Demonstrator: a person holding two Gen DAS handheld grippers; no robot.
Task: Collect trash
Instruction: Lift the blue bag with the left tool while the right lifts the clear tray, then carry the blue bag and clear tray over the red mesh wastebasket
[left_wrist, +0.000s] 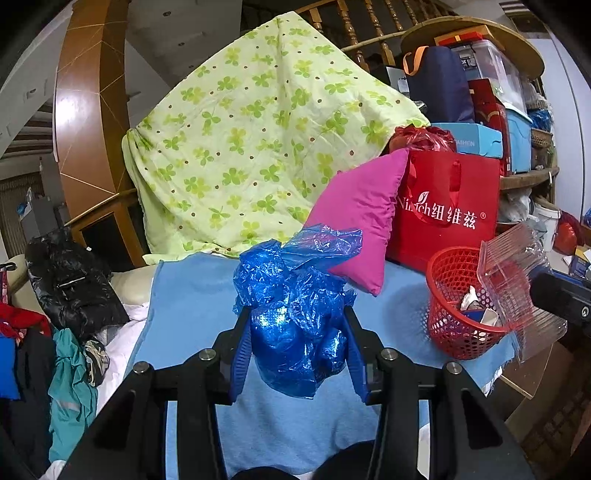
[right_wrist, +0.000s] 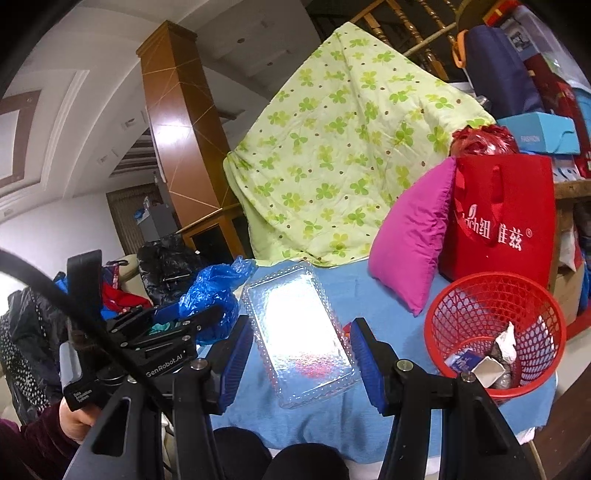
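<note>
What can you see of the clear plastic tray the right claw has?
The clear plastic tray is a rectangular, transparent clamshell-type container with ribbed, beaded edges, glaring under the light. It looks thin and rigid. The right claw grips it by its long sides, lifted above the blue cloth. From the left wrist view it hangs tilted, open, against the red basket rim.

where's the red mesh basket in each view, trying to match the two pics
Left wrist view: the red mesh basket sits at the right on the blue cloth, its right side partly behind a clear plastic tray.
Right wrist view: the basket is at the lower right, right of the right hand-held gripper.
Shared landmark: the red shopping bag stands just behind the basket in both.
</note>
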